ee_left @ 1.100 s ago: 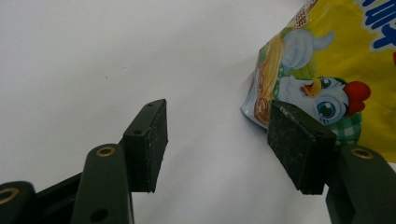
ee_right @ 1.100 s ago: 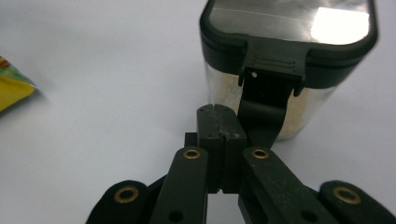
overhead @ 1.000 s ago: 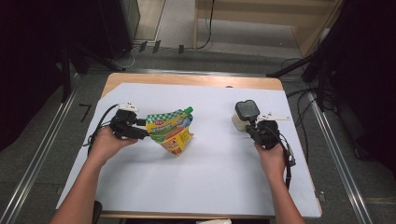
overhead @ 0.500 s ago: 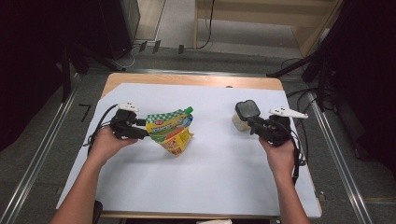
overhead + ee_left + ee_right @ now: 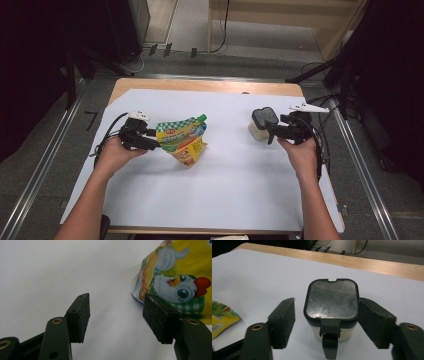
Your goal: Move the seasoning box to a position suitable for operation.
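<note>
The right gripper (image 5: pixel 325 317) has been brought around the lidded jar (image 5: pixel 331 308), jaws apart, ready to close. The left gripper (image 5: pixel 120 320) stays open beside the snack pouch (image 5: pixel 175 277).

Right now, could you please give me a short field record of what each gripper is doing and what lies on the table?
left gripper: open, beside the yellow pouch, one jaw at its edge
right gripper: open, jaws either side of the lidded container, right jaw close to it, left jaw apart
surface: white sheet over wooden table
</note>
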A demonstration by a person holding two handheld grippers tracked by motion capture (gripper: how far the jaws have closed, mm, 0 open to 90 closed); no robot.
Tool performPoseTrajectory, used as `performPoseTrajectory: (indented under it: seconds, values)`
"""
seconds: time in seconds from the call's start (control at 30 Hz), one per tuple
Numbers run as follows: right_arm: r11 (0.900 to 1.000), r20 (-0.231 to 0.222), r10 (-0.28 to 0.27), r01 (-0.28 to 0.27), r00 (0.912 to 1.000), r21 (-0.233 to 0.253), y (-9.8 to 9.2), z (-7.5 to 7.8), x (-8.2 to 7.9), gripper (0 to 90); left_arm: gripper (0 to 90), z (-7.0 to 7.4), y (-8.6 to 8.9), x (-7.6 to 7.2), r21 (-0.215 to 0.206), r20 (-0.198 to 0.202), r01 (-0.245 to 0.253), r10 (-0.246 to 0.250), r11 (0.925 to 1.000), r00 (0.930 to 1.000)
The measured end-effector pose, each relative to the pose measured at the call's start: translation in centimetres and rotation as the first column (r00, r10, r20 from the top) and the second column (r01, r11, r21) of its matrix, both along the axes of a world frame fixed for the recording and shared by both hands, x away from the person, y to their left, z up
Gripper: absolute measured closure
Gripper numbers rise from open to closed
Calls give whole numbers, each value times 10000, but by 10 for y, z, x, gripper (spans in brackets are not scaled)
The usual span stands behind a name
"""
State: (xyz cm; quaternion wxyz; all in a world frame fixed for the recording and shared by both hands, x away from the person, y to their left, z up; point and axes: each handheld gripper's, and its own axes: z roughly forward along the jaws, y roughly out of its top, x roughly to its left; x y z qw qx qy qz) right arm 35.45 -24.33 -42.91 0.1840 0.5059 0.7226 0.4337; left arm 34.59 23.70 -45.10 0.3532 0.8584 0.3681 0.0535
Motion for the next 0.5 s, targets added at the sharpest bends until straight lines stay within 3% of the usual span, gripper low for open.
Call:
performPoseTrajectory:
  seconds: [0.07, 0.2, 0.5]
  values:
    - [10000, -41, -28, 27, 10000, -95, 1, -2, 5, 247, 396, 0, 0, 0, -10, -12, 4, -4, 10000, 10000]
    - [9992, -75, -262, 264, 9996, 310, 2, -6, 12, 233, 396, 2, 0, -1, -333, -175, 41, -47, 9994, 9998]
    - [9995, -198, -296, 295, 9994, -86, 12, -17, 23, 139, 393, 3, 3, -9, -374, -82, 55, -58, 9993, 9999]
